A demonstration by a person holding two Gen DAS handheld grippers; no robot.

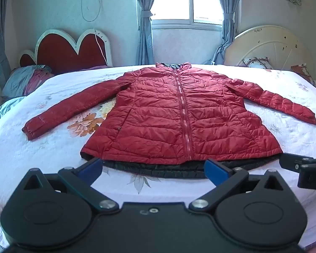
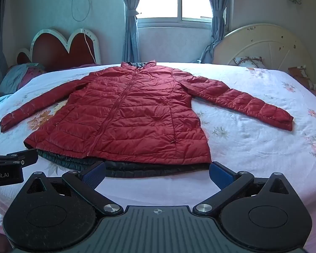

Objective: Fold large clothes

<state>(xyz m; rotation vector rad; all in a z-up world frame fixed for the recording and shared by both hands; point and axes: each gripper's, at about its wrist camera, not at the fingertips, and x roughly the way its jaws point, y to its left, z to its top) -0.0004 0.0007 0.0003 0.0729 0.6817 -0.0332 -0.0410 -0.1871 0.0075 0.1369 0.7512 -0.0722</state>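
Note:
A red quilted jacket (image 1: 179, 116) (image 2: 124, 118) lies flat on the bed, zipped, collar toward the window, both sleeves spread out sideways. Its dark lining (image 1: 158, 168) (image 2: 137, 167) shows as a strip along the near hem. My left gripper (image 1: 153, 168) hovers open just short of the hem's middle, blue pads wide apart with nothing between them. My right gripper (image 2: 158, 172) is open too, in front of the hem's right part, holding nothing. Each gripper appears at the edge of the other's view: the right one (image 1: 305, 166), the left one (image 2: 8, 164).
The bed has a white floral cover (image 1: 263, 147) (image 2: 252, 143). Behind it stand a red heart-shaped headboard (image 1: 71, 48), a cream round headboard (image 1: 269, 46), pillows (image 1: 25, 80) at the left and a curtained window (image 1: 187, 0).

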